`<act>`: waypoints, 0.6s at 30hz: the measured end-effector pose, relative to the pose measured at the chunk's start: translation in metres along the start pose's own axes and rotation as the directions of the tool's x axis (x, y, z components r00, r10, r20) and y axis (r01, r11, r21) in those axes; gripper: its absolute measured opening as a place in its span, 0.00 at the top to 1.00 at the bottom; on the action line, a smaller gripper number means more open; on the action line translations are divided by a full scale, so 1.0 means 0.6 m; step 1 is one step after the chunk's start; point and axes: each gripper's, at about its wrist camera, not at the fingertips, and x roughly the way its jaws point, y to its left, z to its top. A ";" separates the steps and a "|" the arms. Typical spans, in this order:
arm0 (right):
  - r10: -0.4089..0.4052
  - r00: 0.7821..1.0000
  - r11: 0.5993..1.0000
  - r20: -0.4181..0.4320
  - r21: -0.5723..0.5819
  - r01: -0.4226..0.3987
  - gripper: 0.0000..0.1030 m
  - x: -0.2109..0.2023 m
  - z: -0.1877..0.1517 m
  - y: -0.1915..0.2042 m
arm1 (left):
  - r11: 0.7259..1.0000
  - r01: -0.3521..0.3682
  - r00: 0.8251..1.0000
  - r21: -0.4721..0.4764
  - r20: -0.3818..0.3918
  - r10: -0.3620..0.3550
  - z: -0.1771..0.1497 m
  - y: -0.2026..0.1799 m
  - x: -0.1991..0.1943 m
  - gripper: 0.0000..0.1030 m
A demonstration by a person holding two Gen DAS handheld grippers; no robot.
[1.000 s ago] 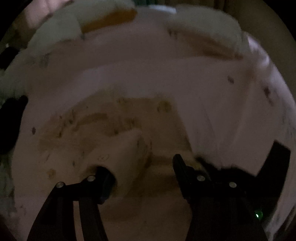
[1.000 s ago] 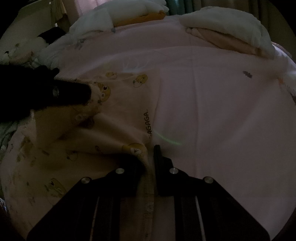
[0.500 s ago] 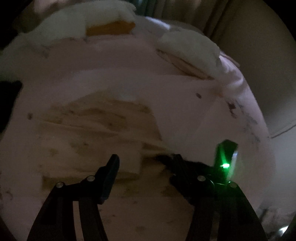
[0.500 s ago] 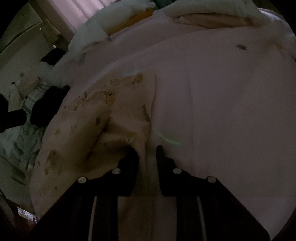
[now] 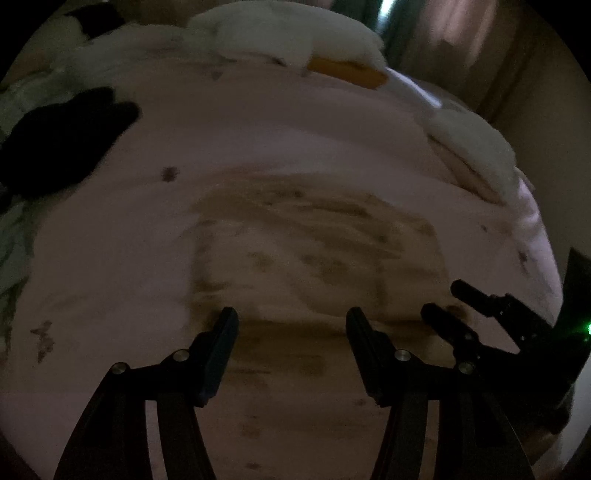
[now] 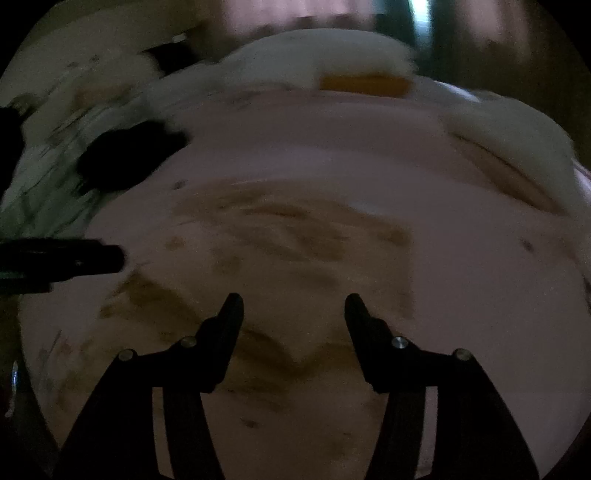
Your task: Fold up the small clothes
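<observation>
A small pale garment with yellow cartoon prints [image 5: 317, 258] lies folded flat on the pink bed sheet [image 5: 258, 140]; it also shows in the right wrist view [image 6: 295, 251]. My left gripper [image 5: 291, 321] is open and empty, just above the garment's near edge. My right gripper [image 6: 293, 306] is open and empty over the garment's near part. The right gripper also shows at the right of the left wrist view [image 5: 454, 299], and the left gripper's finger at the left of the right wrist view [image 6: 74, 254]. Both views are dim and blurred.
White pillows or folded bedding [image 5: 295, 33] with an orange item [image 5: 347, 72] lie at the bed's far end. More white bedding [image 5: 472, 144] sits far right. A black object [image 5: 62, 140] lies at the left. Curtains [image 5: 461, 44] hang behind.
Both grippers have let go of the garment and opened. The garment now lies folded flat on the sheet. Both grippers have pulled back and swung their views.
</observation>
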 end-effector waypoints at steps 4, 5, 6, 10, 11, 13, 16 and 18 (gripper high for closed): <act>-0.078 0.994 0.994 -0.071 -0.087 0.072 0.48 0.076 0.011 0.050 | 0.999 -0.043 0.997 0.005 0.071 0.042 -0.017 0.035 -0.001 0.42; -0.105 0.991 0.990 -0.088 -0.101 0.096 0.48 0.087 0.010 0.048 | 0.999 -0.045 0.995 0.008 0.085 0.044 -0.020 0.039 0.000 0.42; -0.158 0.981 0.982 -0.115 -0.119 0.144 0.51 0.106 0.006 0.050 | 0.998 -0.053 0.994 0.015 0.099 0.051 -0.024 0.043 0.001 0.42; -0.205 0.973 0.973 -0.110 -0.129 0.191 0.69 0.130 -0.004 0.035 | 0.996 -0.072 0.994 0.056 0.087 0.067 -0.038 0.055 0.009 0.42; -0.196 0.974 0.978 -0.109 -0.092 0.187 0.87 0.125 0.003 0.028 | 0.996 -0.065 0.995 0.056 0.080 0.061 -0.041 0.057 0.010 0.42; -0.194 0.974 0.981 -0.115 -0.049 0.189 0.93 0.124 0.015 0.016 | 0.998 -0.052 0.995 0.046 0.084 0.048 -0.047 0.064 0.007 0.42; -0.153 0.987 0.988 -0.054 0.026 0.155 0.93 0.099 0.037 0.005 | 0.998 -0.041 0.995 0.050 0.089 0.037 -0.052 0.067 0.002 0.42; -0.107 0.994 0.991 -0.020 0.083 0.109 0.93 0.078 0.057 0.000 | 0.997 -0.049 0.994 0.057 0.095 0.044 -0.056 0.068 -0.003 0.42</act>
